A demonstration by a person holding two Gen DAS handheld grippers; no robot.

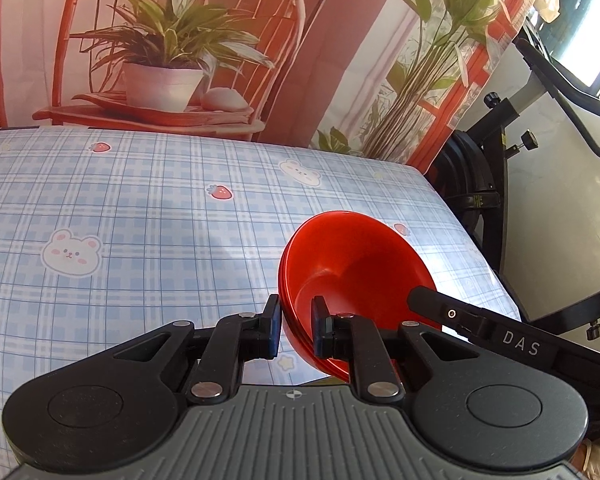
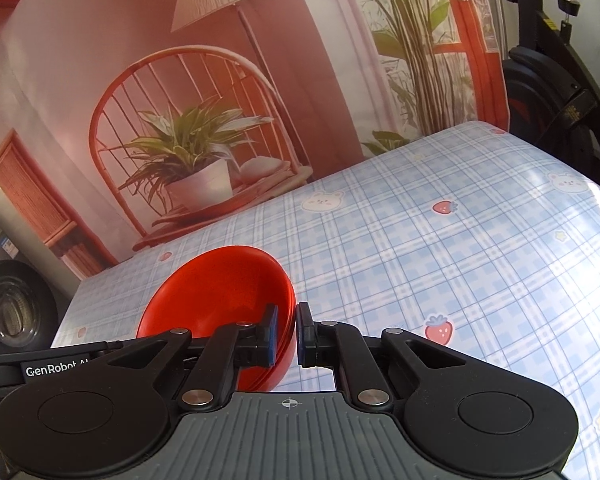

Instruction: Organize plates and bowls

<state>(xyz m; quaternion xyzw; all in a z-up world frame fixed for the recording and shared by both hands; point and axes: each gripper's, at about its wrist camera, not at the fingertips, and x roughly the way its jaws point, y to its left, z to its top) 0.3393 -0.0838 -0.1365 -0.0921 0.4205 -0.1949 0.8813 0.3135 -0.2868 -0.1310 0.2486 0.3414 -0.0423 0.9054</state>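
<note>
**Two grippers, one on each side of the red bowls**

The left gripper [image 1: 296,326] reaches forward, low over the desk [image 1: 140,208]. Its fingers [image 1: 272,328] pinch the rim of the red bowls [image 1: 352,264], one finger outside and one inside. The bowls look like a small stack, tipped up on edge, close to the right edge of the desk.

The right gripper [image 2: 287,330] also points forward and low. Its fingers [image 2: 270,334] are almost closed on the rim of the same red bowls [image 2: 220,292], one inside and one outside. Whether the bowls touch the desk [image 2: 440,240] cannot be told.
</note>
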